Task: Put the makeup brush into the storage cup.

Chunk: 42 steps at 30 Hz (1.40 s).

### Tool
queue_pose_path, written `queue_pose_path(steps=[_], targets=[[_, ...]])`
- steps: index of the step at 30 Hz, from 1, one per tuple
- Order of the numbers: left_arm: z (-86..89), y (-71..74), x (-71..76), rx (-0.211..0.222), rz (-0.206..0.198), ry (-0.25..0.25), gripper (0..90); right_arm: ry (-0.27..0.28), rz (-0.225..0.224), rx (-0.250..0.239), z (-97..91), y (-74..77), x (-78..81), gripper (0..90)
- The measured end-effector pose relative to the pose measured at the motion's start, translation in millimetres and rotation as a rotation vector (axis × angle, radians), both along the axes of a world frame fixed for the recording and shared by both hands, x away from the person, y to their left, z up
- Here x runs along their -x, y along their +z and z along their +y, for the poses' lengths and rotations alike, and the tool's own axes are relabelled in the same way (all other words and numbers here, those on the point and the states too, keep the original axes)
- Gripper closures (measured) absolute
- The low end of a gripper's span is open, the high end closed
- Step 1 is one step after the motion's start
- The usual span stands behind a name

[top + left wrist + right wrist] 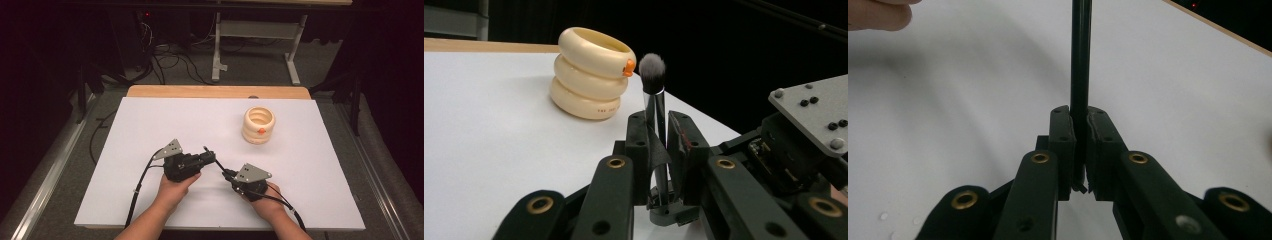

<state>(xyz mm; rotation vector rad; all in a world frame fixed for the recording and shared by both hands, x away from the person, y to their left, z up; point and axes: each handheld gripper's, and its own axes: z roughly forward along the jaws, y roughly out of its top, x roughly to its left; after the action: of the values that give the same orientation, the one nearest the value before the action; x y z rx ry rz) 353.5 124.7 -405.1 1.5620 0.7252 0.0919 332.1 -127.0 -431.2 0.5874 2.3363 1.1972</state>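
Observation:
A makeup brush [653, 70] with a grey-white tuft, silver ferrule and thin black handle [1080, 60] is held between both grippers above the white table. My left gripper [657, 132] is shut on the ferrule just below the tuft. My right gripper [1079, 120] is shut on the black handle. In the high view the left gripper [207, 154] and the right gripper [227, 173] point at each other near the table's front middle, with the brush [218, 164] spanning the short gap. A cream ringed holder [258, 125] with an orange dot stands open-topped at the back right.
The white table top [150, 130] has a wooden strip [215, 92] along its far edge. From the left gripper view the holder [591, 72] stands beyond the brush, to the left. A cable [137, 187] trails from the left gripper. Dark floor and a table frame [255, 45] lie beyond.

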Motion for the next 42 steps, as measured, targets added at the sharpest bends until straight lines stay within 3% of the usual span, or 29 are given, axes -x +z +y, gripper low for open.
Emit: queue_pose_path(steps=[19,30,42], targets=[[0.0,0.2,0.7,0.024,-0.007,-0.038,83.2,-0.004,-0.01,0.003,1.2,-0.7,0.3,84.2],[-1.8,-0.2,1.7,0.019,-0.011,-0.043,83.2,-0.005,0.003,-0.015,2.0,0.2,0.5,68.0],[-5.1,-1.4,3.5,-0.008,-0.016,-0.042,83.2,-0.006,0.008,-0.045,2.9,2.8,1.9,58.2]])
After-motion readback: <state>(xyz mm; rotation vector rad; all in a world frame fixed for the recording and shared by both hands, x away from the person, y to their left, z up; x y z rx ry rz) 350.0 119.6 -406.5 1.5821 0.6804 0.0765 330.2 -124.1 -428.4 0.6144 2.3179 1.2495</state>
